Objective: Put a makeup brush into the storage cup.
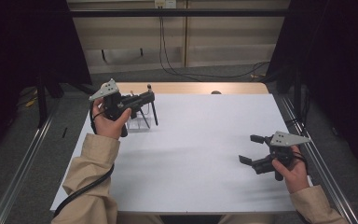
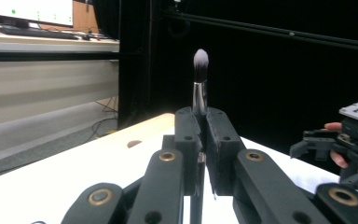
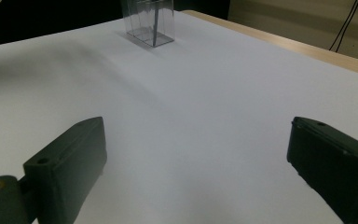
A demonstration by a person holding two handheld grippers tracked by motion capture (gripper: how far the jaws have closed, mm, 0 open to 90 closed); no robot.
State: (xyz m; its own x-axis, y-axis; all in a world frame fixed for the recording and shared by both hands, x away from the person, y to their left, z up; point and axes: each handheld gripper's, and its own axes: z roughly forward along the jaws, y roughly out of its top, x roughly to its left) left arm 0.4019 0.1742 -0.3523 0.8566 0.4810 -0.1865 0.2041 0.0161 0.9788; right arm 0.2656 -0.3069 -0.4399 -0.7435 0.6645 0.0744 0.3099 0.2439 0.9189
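Note:
My left gripper (image 1: 148,97) is shut on a makeup brush (image 1: 154,111) and holds it nearly upright above the far left of the white table (image 1: 200,140). In the left gripper view the jaws (image 2: 203,119) pinch the silver ferrule, and the grey bristle head (image 2: 200,60) rises above them. The dark handle hangs down close to a small clear plastic box (image 1: 138,122); I cannot tell whether its tip is inside the box. My right gripper (image 1: 250,149) rests low at the near right, open, with nothing between its fingers (image 3: 198,140). The clear box (image 3: 150,23) stands far ahead of it.
A wooden strip (image 1: 191,87) runs along the table's far edge. Cables (image 1: 182,70) lie on the floor beyond. Metal rails (image 1: 307,140) flank both sides. The other hand's gripper (image 2: 335,149) shows at the right of the left gripper view.

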